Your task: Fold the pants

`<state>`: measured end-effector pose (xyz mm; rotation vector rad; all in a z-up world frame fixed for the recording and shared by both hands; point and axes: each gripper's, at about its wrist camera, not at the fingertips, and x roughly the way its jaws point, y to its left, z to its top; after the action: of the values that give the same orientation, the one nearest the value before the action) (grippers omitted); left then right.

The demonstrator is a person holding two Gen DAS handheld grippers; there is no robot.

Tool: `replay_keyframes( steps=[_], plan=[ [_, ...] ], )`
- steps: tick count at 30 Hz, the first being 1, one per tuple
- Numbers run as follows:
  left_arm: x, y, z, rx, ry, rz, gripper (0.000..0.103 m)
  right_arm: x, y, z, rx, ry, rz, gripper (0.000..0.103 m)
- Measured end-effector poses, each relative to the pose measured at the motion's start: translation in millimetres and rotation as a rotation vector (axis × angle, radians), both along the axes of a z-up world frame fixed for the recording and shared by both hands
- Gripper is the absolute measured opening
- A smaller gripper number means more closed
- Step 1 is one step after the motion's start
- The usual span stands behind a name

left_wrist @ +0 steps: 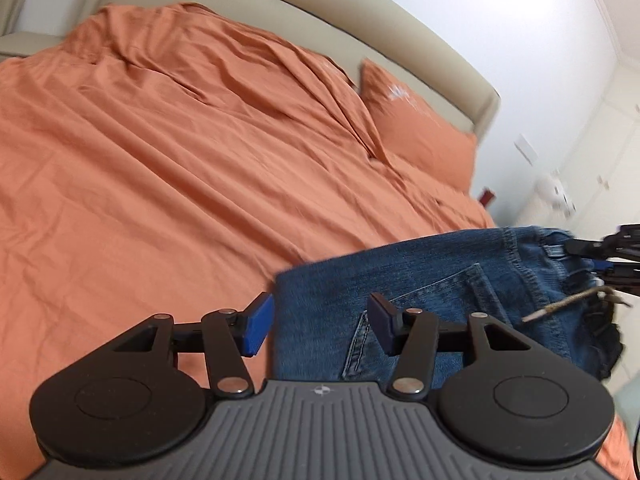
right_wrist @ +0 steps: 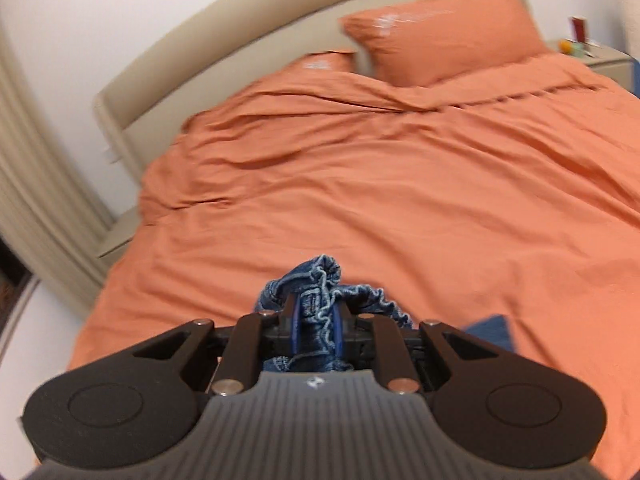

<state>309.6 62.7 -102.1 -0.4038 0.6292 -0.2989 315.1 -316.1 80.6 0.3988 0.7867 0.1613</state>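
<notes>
Right wrist view: right gripper (right_wrist: 316, 320) pinching bunched jeans (right_wrist: 316, 280), mostly hidden; left gripper (left_wrist: 320, 326) spread.

The jeans (left_wrist: 440, 300) lie on the bed (left_wrist: 160, 200) at its near edge, at five o'clock in the left wrist view. Two pillows (right_wrist: 440, 36) lean on the headboard (right_wrist: 240, 44) at twelve o'clock, behind the duvet.
</notes>
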Motion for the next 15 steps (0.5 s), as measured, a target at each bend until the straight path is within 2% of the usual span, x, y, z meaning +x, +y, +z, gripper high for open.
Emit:
replay_keyframes(
  steps=[6, 12, 15],
  plan=[
    [7, -33, -22, 0.081, 0.045, -0.112, 0.062, 3, -58, -75, 0.002, 0.106, -0.116, 0.011],
    [23, -55, -53, 0.201, 0.116, -0.161, 0.060, 11, -86, -137, 0.026, 0.133, -0.143, 0.011],
    [31, -56, -65, 0.197, 0.144, -0.168, 0.062, 15, -96, -158, 0.051, 0.155, -0.158, 0.010]
  ],
)
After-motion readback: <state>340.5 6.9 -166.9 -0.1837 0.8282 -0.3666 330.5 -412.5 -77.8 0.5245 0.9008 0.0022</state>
